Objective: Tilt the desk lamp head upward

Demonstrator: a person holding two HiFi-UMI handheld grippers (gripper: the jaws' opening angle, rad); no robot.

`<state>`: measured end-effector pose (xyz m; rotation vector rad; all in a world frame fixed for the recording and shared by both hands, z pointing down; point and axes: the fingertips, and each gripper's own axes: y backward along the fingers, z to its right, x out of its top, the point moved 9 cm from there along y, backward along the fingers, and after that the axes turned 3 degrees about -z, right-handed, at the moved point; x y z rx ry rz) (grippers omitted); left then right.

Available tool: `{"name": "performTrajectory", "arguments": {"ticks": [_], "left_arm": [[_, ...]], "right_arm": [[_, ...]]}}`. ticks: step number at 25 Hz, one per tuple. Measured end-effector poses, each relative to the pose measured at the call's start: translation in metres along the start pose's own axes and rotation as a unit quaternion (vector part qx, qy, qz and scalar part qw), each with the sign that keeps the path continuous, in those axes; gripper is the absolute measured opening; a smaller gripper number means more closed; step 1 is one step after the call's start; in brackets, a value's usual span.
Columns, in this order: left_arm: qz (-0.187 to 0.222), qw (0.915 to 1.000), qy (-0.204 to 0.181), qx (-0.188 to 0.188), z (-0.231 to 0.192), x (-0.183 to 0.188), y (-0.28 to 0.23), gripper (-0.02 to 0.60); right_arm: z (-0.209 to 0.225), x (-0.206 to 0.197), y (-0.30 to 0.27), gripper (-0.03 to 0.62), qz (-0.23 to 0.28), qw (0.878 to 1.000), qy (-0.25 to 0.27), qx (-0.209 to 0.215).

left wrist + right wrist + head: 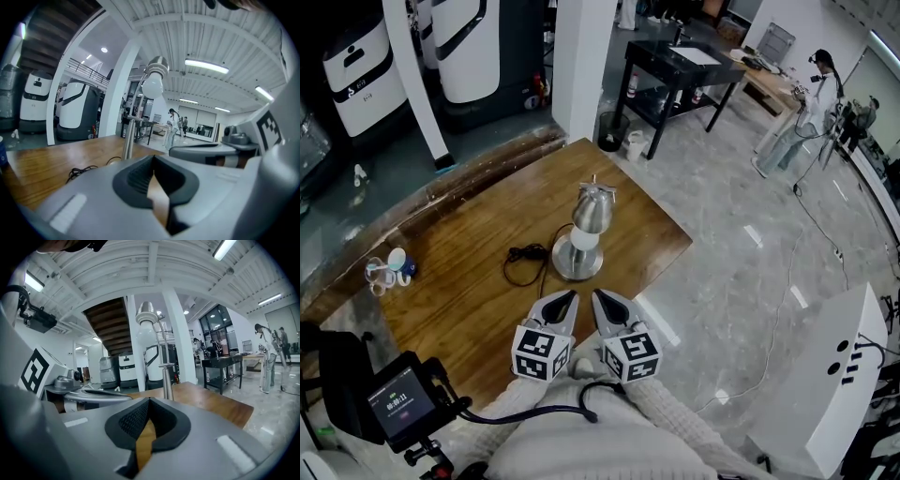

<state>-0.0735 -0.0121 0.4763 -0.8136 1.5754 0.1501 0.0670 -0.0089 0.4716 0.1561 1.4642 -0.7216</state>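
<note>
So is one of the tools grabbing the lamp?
No, the left tool and right tool are shut, empty, short of the lamp.

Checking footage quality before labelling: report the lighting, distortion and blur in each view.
Head view: evenly lit, edges bowed, soft glare on the desk lamp head and the floor. Left gripper view: strong fisheye with dark corners, ceiling lights bright, left gripper body soft up close. Right gripper view: same fisheye vignette, desk lamp fairly sharp, right gripper near the lens blurred.
</note>
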Motion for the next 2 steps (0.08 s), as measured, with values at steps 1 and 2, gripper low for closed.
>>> {"name": "performTrajectory", "arguments": {"ticks": [1,2], "left_arm": [[0.002,1.0000,0.001,0.001,0.0013,0.0007,0.0007,0.008],[0.003,1.0000,0.001,0.002,0.0027,0.0013,0.0013,0.008]], "right_arm": [[0.0005,-0.0008,0.0002,-0.002,-0.002,1.000,-0.001,0.002],[0.0009,-0.0017,0.0005,-0.002,-0.004,1.000,-0.002,0.003]]}}
